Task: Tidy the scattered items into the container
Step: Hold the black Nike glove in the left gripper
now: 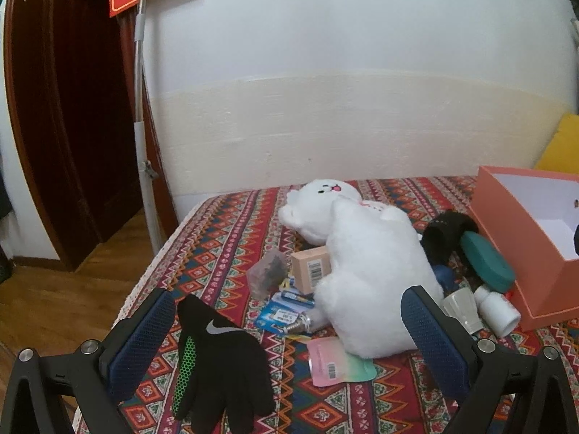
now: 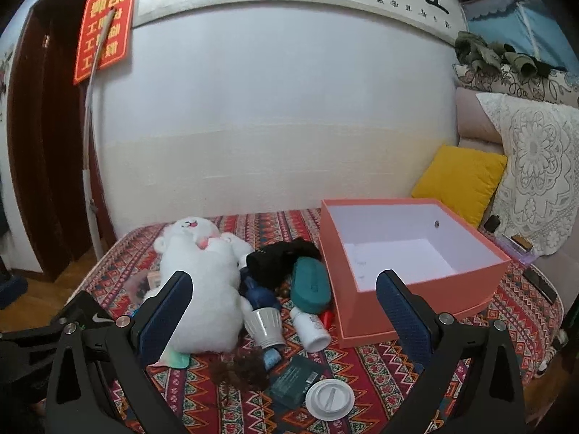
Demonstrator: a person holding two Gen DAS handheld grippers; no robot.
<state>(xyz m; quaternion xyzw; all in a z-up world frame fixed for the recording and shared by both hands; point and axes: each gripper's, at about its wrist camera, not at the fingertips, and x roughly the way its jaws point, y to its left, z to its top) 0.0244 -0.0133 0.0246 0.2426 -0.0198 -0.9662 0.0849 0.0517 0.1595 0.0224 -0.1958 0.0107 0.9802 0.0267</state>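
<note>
Patterned cloth covers the table; the orange box looks empty, with a soft, light plush toy and glove left of it. Both the left gripper and right gripper gape wide, holding nothing. Pinching the toy's belly should suit.

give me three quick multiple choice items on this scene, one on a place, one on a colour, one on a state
1. Where does the black glove with the green patch lie?
A. inside the box
B. on the patterned cloth between the left gripper's fingers
C. on the floor

2. What colour is the open cardboard box outside?
A. orange-pink
B. blue
C. black

3. How is the right gripper?
A. shut on a bottle
B. shut on the plush
C. open, holding nothing

Answers:
1 B: the black glove lies on the patterned cloth, within the left gripper.
2 A: the open cardboard box has orange-pink walls.
3 C: the right gripper has its fingers wide apart and bare.
</note>
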